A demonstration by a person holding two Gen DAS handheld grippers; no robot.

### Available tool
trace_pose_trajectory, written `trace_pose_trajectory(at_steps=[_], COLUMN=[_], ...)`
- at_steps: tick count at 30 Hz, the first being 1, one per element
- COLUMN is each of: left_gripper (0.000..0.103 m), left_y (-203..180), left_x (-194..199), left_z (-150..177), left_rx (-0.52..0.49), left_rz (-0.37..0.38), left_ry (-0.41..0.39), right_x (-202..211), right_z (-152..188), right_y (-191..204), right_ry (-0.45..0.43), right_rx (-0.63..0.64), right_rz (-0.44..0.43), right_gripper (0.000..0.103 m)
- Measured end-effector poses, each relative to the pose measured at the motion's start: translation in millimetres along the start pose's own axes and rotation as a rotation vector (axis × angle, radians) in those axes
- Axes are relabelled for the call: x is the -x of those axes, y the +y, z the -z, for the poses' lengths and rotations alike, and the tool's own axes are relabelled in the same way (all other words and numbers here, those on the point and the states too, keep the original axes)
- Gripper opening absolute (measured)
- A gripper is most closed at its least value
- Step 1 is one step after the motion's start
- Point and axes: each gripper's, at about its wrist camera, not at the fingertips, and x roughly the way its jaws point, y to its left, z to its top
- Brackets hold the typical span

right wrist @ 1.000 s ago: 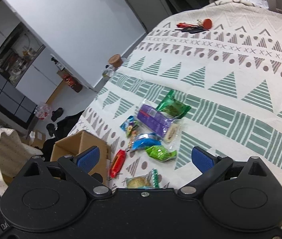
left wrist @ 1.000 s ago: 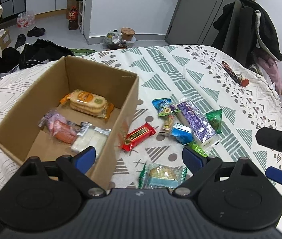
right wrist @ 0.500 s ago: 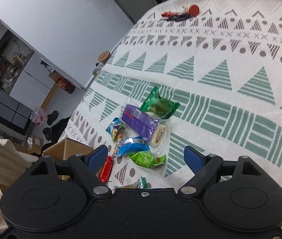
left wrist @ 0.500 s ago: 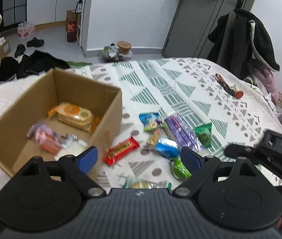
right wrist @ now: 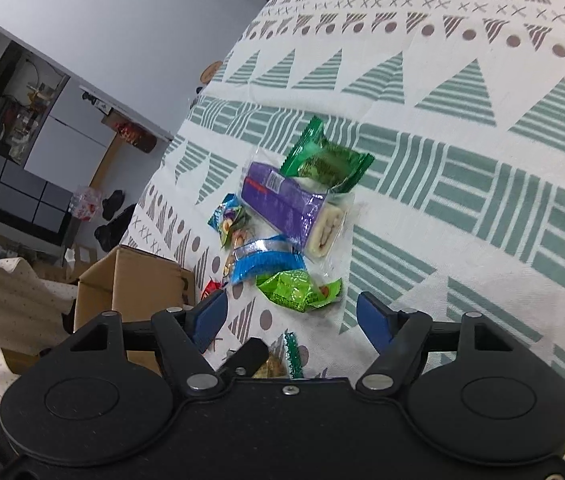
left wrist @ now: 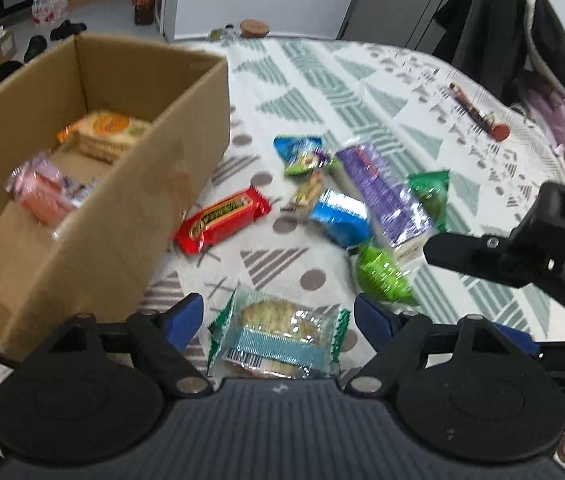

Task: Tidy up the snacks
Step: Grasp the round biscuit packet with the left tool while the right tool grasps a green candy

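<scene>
An open cardboard box stands at the left with a cracker pack and a pink snack inside. Loose snacks lie on the patterned tablecloth: a red bar, a blue packet, a purple pack, a lime-green packet and a clear biscuit pack. My left gripper is open, its fingers on either side of the biscuit pack. My right gripper is open just short of the lime-green packet. The box shows at its left.
Keys with a red tag lie at the far right of the table. A chair with a dark coat stands behind. Shoes and bottles sit on the floor beyond the box. The right gripper's body reaches in beside the left one.
Both grippers have dropped lower and closer to the snacks. The biscuit pack now sits between my left fingers, and the lime-green packet lies just ahead of my right fingers.
</scene>
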Motion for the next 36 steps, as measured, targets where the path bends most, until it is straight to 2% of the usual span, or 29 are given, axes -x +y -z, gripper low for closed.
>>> trace_pose_trajectory(at_steps=[4, 9, 12, 14, 22, 24, 28, 36], left_gripper=[0.083, 0.081, 0.07, 0.054, 0.051, 0.051, 0.051, 0.051], left_y=[2, 4, 7, 9, 9, 10, 15, 20], left_x=[-15, -18, -17, -14, 0, 2, 6, 40], left_z=[6, 10, 8, 7, -2, -4, -3, -1], left_rx=[0.018, 0.02, 0.045, 0.063, 0.082, 0.084, 0.101, 0.082], left_rz=[-0.022, -0.021, -0.021, -0.012, 0.022, 0.031, 0.043, 0.076], left_ry=[0.061, 0.042, 0.033, 0.028, -0.009, -0.008, 0.0, -0.063], right_x=[-13, -26, -33, -38, -52, -57, -58, -30], right_z=[-2, -1, -1, 0, 0, -1, -1, 6], right_y=[-1, 5, 7, 10, 16, 17, 16, 25], right_ry=[0.033, 0.05, 0.059, 0.066, 0.058, 0.054, 0.028, -0.02], right_rx=[0.001, 0.031, 0.048, 0.065, 0.1, 0.113, 0.119, 0.128], right_rz=[0.004, 0.013, 0.026, 0.036, 0.067, 0.088, 0.103, 0.091], right_gripper=[0.072, 0.072, 0.071, 0.07, 0.068, 0.057, 0.046, 0.038])
